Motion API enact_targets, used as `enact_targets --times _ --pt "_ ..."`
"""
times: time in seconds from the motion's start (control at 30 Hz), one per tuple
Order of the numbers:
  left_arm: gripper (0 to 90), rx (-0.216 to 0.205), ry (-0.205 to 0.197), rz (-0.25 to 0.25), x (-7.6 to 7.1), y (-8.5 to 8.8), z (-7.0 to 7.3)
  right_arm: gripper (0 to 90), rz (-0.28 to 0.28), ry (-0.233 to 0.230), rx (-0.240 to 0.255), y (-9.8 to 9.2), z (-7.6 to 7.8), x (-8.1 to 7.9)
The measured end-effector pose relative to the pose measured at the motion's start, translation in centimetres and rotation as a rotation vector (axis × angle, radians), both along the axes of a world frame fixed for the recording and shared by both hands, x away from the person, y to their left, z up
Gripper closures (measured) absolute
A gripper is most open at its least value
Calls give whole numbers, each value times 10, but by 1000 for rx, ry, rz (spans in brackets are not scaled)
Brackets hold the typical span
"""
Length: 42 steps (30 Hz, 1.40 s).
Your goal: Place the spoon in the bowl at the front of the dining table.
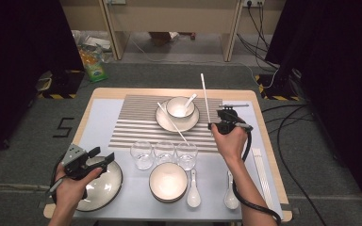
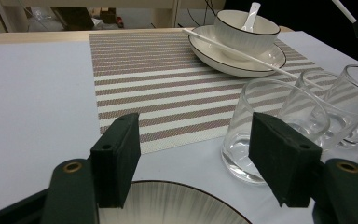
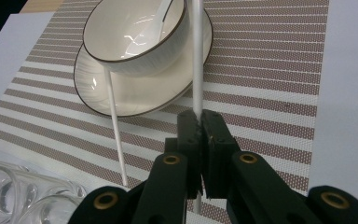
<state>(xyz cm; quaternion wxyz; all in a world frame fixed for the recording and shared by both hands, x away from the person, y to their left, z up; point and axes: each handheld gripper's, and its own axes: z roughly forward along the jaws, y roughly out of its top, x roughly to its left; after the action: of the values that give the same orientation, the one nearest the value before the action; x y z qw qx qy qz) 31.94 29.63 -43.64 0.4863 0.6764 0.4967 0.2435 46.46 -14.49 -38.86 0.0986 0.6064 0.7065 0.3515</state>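
Striped mat (image 1: 136, 123) on table: right gripper (image 3: 200, 122) pinching 1 white chopstick (image 3: 197, 56), left gripper (image 2: 193, 154) spread over plate (image 2: 168, 205).

A slim white chopstick (image 1: 205, 96) stands nearly upright, pinched at its lower end, above the striped placemat (image 1: 136, 123), while its twin chopstick (image 1: 172, 123) lies slanted, resting on the plate's (image 1: 162, 120) rim.

Grey carpet floor (image 1: 179, 75) surrounds the table (image 1: 259, 101); black curtains (image 1: 23, 37) flank it, wooden furniture (image 1: 169, 19) stands beyond
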Motion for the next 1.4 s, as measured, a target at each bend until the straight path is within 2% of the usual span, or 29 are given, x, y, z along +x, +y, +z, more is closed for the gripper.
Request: enact_targets --times 0.6,1.4 --pt "334 10 4 1 0 0 -1 874 8 -5 -1 2 1 3" --pt "338 2 8 6 0 0 -1 874 11 -6 2 6 1 5"
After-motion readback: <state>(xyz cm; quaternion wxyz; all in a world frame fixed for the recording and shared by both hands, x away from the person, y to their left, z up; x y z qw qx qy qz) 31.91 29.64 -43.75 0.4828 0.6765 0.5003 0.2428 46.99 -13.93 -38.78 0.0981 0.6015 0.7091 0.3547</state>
